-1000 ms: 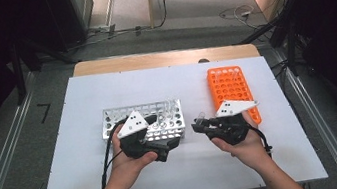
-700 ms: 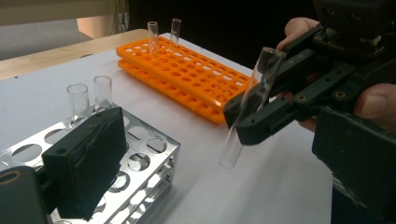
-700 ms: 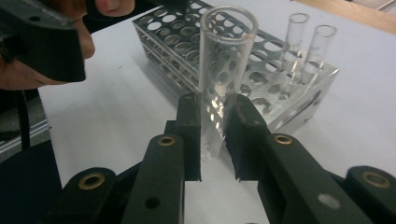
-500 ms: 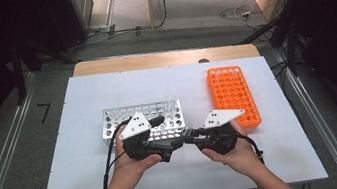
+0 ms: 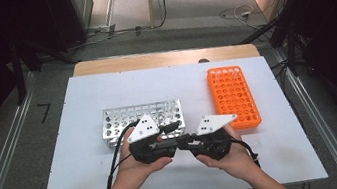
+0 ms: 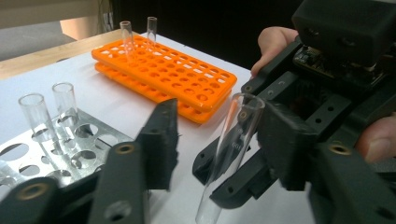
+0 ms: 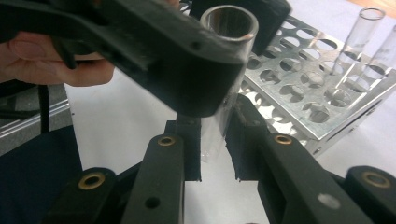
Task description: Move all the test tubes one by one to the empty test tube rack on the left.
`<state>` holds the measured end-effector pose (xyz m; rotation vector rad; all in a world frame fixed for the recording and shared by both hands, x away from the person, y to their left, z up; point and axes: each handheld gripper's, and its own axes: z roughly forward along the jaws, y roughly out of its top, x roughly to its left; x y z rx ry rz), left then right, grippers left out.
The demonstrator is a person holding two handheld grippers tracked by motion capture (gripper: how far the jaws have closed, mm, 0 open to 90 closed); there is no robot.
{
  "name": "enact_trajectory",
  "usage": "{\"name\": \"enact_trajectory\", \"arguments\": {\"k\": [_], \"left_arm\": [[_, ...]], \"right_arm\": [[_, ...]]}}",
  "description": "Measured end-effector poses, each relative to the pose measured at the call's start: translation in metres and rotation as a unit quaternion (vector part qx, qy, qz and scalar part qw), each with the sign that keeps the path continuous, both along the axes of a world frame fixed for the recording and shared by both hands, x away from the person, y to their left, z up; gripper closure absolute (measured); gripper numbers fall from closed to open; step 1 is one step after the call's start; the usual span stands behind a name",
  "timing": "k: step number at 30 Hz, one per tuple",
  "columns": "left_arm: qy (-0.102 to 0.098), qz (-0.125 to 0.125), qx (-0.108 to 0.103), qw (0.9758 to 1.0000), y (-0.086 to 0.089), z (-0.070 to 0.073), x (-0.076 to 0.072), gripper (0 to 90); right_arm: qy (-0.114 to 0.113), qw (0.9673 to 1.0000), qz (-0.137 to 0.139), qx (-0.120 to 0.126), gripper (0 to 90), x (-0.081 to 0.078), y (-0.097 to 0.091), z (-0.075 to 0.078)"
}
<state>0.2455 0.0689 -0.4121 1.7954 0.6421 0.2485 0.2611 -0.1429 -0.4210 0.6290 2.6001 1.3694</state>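
Since the earlier frame, the right gripper (image 5: 183, 141) has travelled from beside the orange rack (image 5: 232, 96) toward the middle of the tabletop (image 5: 88, 180), meeting the left gripper (image 5: 176, 141) near the front edge. The right gripper's jaws are clamped narrow on the lower part of a glass tube (image 7: 223, 84), held upright. The left gripper's jaws have just been closing around the tube (image 6: 231, 144); one pad lies against the glass, the other stands clear. This appears to be a handover, the tube presented high so its upper part is free. The steel rack (image 5: 141, 120) behind the left gripper is judged the likely destination.
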Motion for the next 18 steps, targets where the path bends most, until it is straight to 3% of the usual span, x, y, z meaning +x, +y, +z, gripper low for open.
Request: {"name": "enact_trajectory", "arguments": {"k": [10, 18], "left_arm": [[-0.009, -0.019, 0.009, 0.9997, -0.0027, 0.0008, -0.0024, 68.9], [-0.010, -0.019, 0.012, 0.9997, -0.0031, 0.0007, -0.0023, 73.4]], "right_arm": [[0.005, 1.0000, 0.006, -0.005, 74.2, -0.0025, 0.0043, -0.0017], [0.006, 1.0000, 0.005, -0.004, 74.2, -0.0018, 0.0038, -0.0027]]}}
